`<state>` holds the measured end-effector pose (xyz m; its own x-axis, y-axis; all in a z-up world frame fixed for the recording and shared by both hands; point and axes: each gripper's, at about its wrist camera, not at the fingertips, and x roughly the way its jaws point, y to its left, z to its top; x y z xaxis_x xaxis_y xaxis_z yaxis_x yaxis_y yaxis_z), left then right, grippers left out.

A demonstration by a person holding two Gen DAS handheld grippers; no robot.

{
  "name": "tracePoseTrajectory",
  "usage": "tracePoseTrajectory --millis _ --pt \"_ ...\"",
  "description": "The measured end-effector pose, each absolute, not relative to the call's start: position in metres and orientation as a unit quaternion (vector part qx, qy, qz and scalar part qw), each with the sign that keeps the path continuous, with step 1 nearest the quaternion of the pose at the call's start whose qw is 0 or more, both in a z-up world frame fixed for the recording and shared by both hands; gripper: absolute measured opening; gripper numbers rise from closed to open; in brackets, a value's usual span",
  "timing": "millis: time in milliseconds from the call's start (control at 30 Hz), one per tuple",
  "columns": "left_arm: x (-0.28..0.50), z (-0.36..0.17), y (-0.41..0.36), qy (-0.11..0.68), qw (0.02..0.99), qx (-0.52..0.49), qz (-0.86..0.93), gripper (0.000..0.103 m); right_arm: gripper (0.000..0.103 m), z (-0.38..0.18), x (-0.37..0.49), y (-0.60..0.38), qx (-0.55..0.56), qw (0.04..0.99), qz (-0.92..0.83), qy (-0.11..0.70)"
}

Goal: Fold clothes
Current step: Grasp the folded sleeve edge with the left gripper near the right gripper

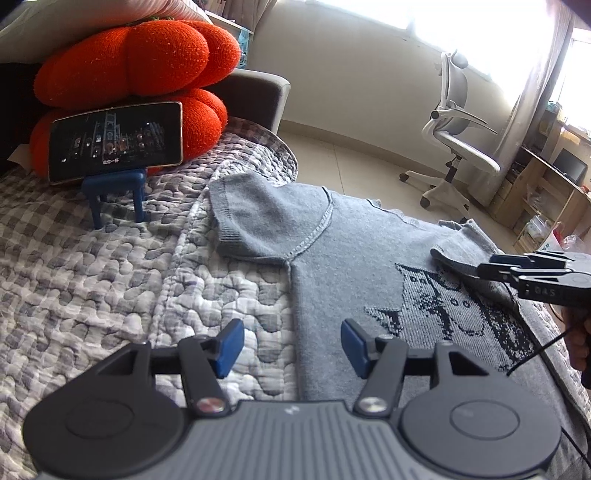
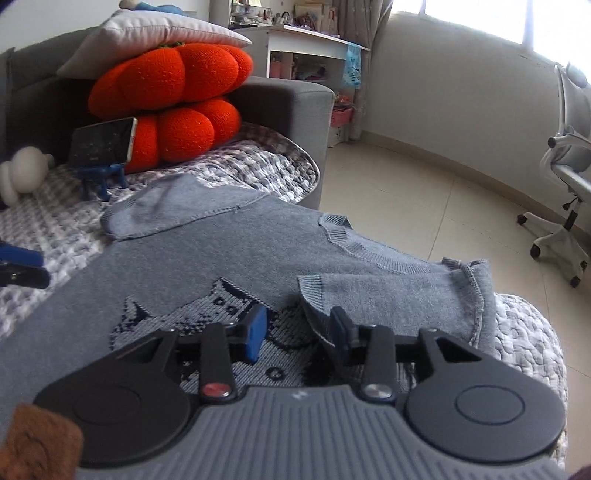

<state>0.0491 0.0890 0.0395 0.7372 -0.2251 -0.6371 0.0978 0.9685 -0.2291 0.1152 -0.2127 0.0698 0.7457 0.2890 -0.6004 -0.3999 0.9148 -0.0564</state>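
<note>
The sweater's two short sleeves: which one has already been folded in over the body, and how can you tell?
The sleeve beside the right gripper is folded in; its cuff lies on the sweater near the cat pattern. The other sleeve, nearer the phone, lies spread outward.

Blown-out window (image 1: 480, 33) glare, fisheye-warped edges

A quilted checked bedspread (image 1: 110, 266) carries a grey sweater (image 1: 340, 258) ahead of the jaws, with a phone stand (image 1: 114, 192) and orange cushions (image 1: 140, 62) farther off.
</note>
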Motion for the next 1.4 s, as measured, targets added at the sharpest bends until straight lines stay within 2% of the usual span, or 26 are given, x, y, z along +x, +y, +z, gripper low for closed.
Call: tracePoseTrajectory --millis 200,300,500,533,567,600,700,833,967,1067,1100,1133,1167,1400 --pt "0.053 0.045 0.078 0.346 0.926 -0.106 -0.105 0.059 0.043 0.076 0.129 -0.281 0.004 0.942 0.077 0.326" --pt "0.058 0.051 0.063 0.341 0.925 -0.108 -0.124 0.059 0.043 0.067 0.126 -0.293 -0.007 0.932 0.089 0.352" --pt "0.086 0.065 0.02 0.344 0.918 -0.121 -0.155 0.06 0.043 0.047 0.115 -0.264 -0.069 0.922 0.165 0.345" --pt "0.092 0.066 0.012 0.347 0.915 -0.124 -0.162 0.06 0.039 0.043 0.114 -0.258 -0.077 0.919 0.175 0.346" --pt "0.098 0.067 0.004 0.35 0.913 -0.127 -0.169 0.06 0.03 0.041 0.113 -0.253 -0.086 0.917 0.179 0.345" --pt "0.103 0.068 -0.003 0.353 0.91 -0.13 -0.176 0.06 0.004 0.039 0.11 -0.248 -0.095 0.918 0.178 0.34" --pt "0.124 0.067 -0.029 0.362 0.903 -0.133 -0.19 0.056 0.003 0.036 0.103 -0.237 -0.119 0.921 0.173 0.327" --pt "0.155 0.051 -0.063 0.398 0.879 -0.168 -0.202 0.057 0.003 0.038 0.097 -0.237 -0.123 0.925 0.172 0.317" --pt "0.18 0.03 -0.093 0.431 0.866 -0.18 -0.178 0.057 0.015 0.033 0.096 -0.241 -0.126 0.925 0.178 0.311" --pt "0.188 0.019 -0.109 0.432 0.868 -0.176 -0.17 0.056 0.015 0.03 0.098 -0.243 -0.122 0.928 0.174 0.305" --pt "0.19 0.017 -0.114 0.428 0.871 -0.171 -0.168 0.048 0.014 0.029 0.099 -0.244 -0.119 0.93 0.17 0.304" --pt "0.192 0.015 -0.119 0.424 0.876 -0.16 -0.166 0.017 0.005 0.028 0.1 -0.244 -0.114 0.932 0.164 0.303" --pt "0.194 0.013 -0.122 0.421 0.879 -0.151 -0.165 0.001 0.005 0.028 0.101 -0.245 -0.103 0.935 0.157 0.301" --pt "0.207 0.033 -0.123 0.341 0.91 -0.151 -0.181 0.002 0.003 0.046 0.111 -0.264 0.045 0.95 0.113 0.288"
